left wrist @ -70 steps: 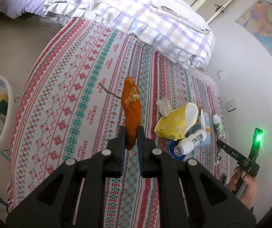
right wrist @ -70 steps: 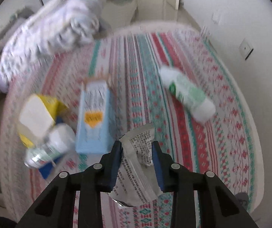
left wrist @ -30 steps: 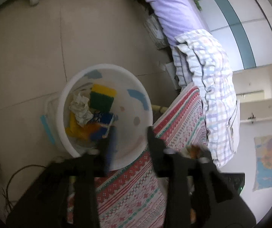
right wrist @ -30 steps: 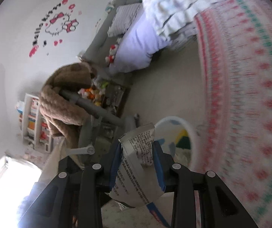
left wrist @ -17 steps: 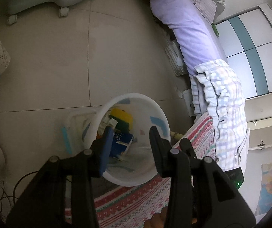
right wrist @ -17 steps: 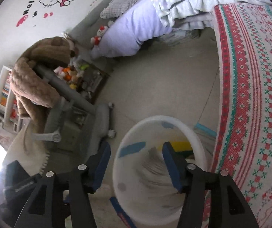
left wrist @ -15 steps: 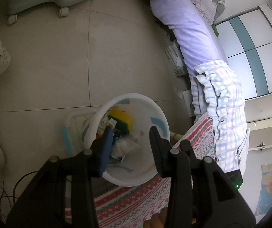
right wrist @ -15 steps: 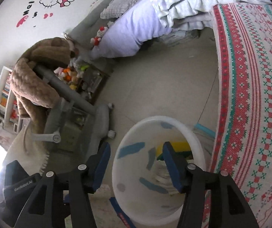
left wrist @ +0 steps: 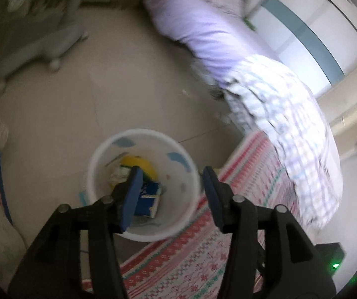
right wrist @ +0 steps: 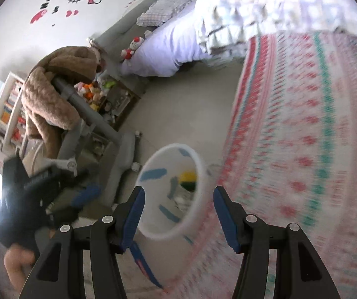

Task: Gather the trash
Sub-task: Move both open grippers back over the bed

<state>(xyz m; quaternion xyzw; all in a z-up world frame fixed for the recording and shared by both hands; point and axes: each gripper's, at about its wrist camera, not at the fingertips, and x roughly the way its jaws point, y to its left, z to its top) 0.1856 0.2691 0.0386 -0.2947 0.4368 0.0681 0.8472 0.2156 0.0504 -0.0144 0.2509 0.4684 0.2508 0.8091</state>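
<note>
My landmark is the white trash bin on the tiled floor, tucked against the edge of the patterned bedspread.

My left gripper hangs over the bin's mouth, pointing steeply down into it. Its jaws have just been opening and now stand well apart with nothing between the blue pads; through the gap I see only the bin's inner wall. The trash lies at the bottom: a yellow-and-green sponge towards the far side, crumpled white paper to its left, and a blue carton nearer me, behind my left finger.

My right gripper is also above the bin, which here sits between my fingers with the bedspread to its right. These jaws are spread about as wide and hold nothing. To the left of the bin in this view, my other gripper shows as a dark blurred shape.

I judge the drop step finished for both hands: each is empty and the load is in the bin. No more trash shows in either view. The next move, as I read it, calls for swinging both grippers away from the bin and back over the bedspread, keeping the jaws parted, finding whatever litter remains there, and lining the pads on either side of one piece before closing.
</note>
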